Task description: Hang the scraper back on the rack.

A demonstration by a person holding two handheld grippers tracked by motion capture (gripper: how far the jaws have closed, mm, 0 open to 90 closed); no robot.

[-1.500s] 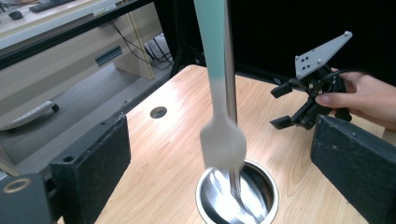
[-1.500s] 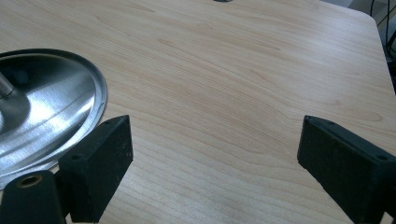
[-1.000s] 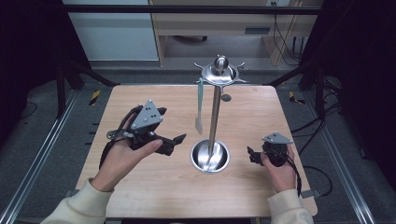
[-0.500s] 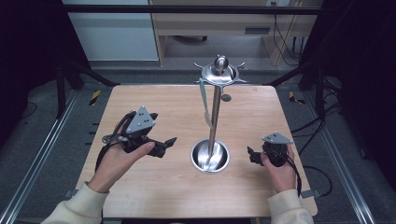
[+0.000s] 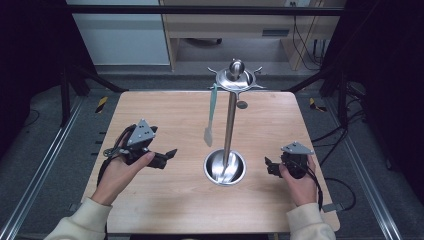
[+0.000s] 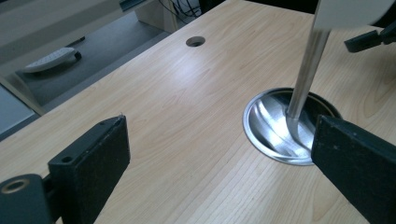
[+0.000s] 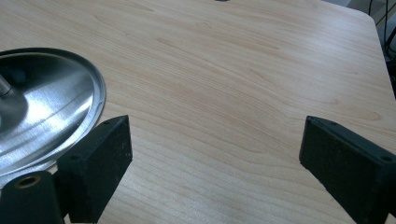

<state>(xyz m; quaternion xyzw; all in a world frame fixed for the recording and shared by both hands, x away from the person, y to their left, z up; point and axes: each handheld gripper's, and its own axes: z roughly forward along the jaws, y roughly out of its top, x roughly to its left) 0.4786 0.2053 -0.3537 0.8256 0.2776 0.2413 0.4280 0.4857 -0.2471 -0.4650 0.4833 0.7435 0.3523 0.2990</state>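
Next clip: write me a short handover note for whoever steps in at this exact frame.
Left tool: open, holding nothing, low over the table, left of the stand.
Right tool: open, holding nothing, just right of the stand's base.
Things: the metal stand is upright mid-table. A pale green spatula hangs from a hook on the left of its top ring. I see nothing else hanging there.
Done: the spatula is on its hook, and neither tool touches it.
Left: probably nothing to hang, since no loose utensil lies on the table. Check before you move on.
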